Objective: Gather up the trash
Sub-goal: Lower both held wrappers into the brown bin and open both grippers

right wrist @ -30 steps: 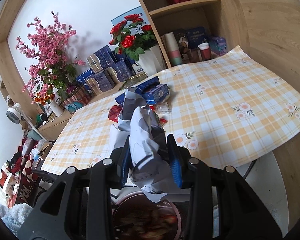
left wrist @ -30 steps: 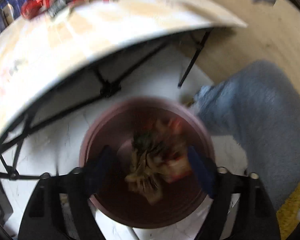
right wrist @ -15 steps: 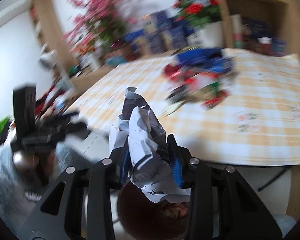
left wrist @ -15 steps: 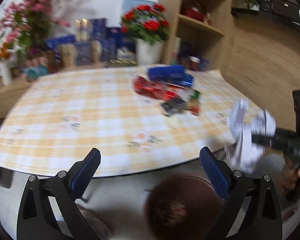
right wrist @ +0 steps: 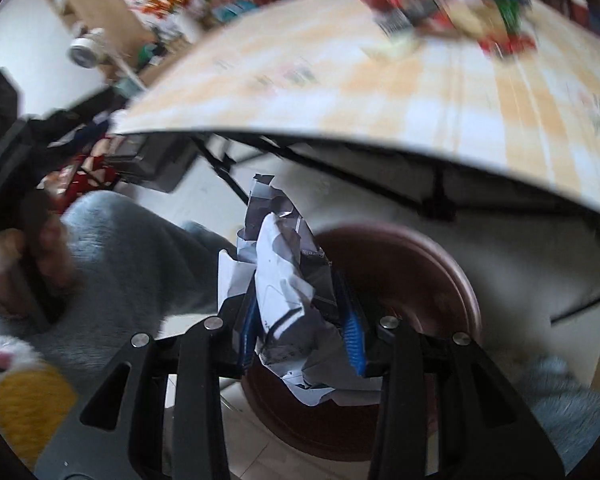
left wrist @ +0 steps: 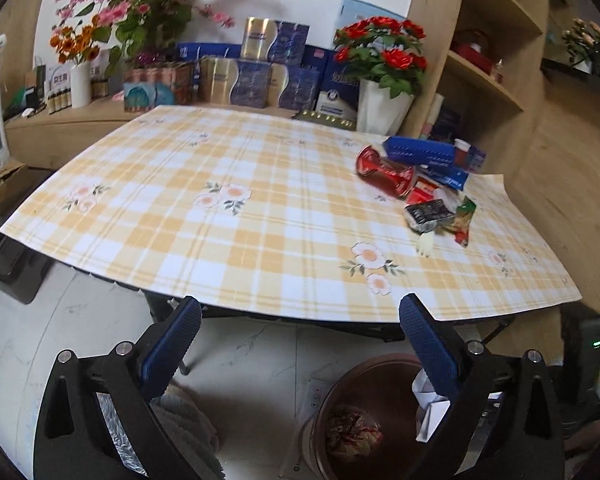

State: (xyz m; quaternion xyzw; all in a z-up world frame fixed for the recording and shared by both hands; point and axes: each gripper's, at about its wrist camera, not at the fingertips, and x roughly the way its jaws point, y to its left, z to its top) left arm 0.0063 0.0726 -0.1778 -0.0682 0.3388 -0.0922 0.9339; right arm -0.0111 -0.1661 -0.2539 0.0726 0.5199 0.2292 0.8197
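Checked worktop (left wrist: 260, 216) before shelves; litter (left wrist: 424, 192) remains far right. Bin (left wrist: 376, 412) holds one wrapper; right gripper (right wrist: 300, 324) clamps paper (right wrist: 288, 280) above it; left gripper (left wrist: 300, 344) gapes empty.

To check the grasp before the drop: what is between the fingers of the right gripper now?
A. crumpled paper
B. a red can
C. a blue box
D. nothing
A: in the right wrist view the right gripper is shut on crumpled paper above the brown bin; the red can and blue box lie on the table.
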